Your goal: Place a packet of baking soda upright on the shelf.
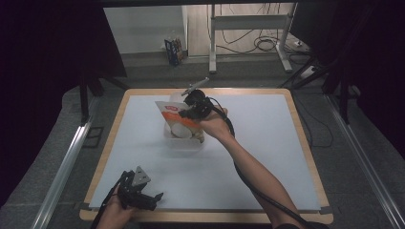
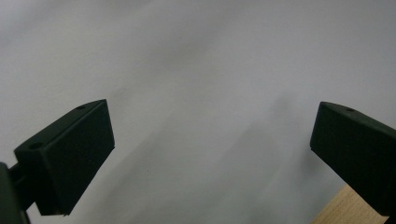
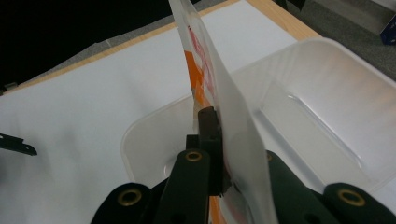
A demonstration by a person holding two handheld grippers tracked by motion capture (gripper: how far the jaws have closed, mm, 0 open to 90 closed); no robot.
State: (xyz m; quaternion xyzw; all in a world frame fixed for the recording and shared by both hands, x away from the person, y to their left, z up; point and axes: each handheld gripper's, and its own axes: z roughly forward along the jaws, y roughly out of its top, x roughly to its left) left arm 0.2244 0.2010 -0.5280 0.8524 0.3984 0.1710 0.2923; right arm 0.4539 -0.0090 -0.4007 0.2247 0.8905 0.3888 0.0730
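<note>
Right gripper (image 3: 219,154) clenched on thin white-and-orange printed pouch (image 3: 224,107), above clear plastic tub (image 3: 327,107); left gripper (image 2: 210,154) released over bench (image 2: 196,56). Risk: floppy pouch catching tub rim, tipping tub.

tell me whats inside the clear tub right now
The lower end of a white and orange packet, pinched by the right gripper, hangs inside the tub. The packet covers part of the tub's floor.

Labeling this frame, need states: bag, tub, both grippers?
bag: white and orange, held upright over the tub, pinched at its edge.
tub: clear plastic, lidless, on the table.
right gripper: fingers shut on the bag.
left gripper: fingers open, holding nothing, low over the table.
</note>
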